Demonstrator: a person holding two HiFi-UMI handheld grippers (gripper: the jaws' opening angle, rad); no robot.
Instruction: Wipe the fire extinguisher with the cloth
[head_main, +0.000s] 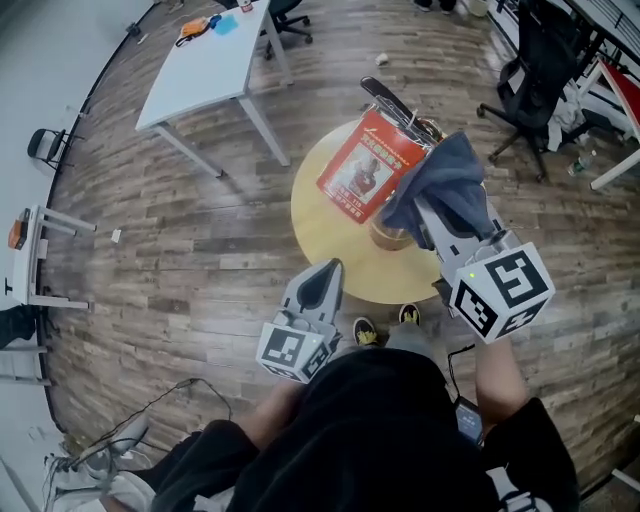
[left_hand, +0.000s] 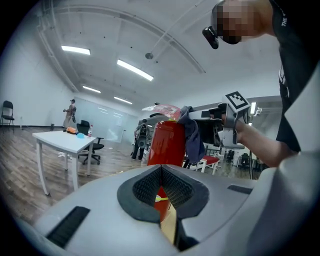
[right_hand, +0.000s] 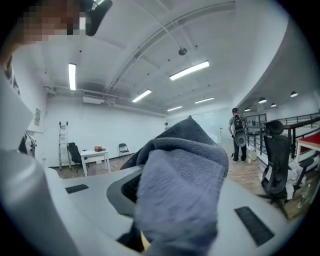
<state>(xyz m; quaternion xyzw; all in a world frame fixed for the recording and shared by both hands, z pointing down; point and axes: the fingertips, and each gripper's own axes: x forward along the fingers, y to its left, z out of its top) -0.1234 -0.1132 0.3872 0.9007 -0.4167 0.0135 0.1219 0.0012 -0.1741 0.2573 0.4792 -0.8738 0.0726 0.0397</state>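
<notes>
Wood-plank floor (head_main: 190, 250) carries a round worktop (head_main: 330, 225). Right tool (head_main: 428, 212): jaws clamped on a grey-blue cloth (head_main: 447, 172), which lies against the upper side of the red fire extinguisher (head_main: 362, 165) standing on the worktop. Left tool (head_main: 330, 272): jaws together, empty, at the worktop's near edge.

Grey left tool (head_main: 330, 270); black shirt (head_main: 380, 425)
</notes>
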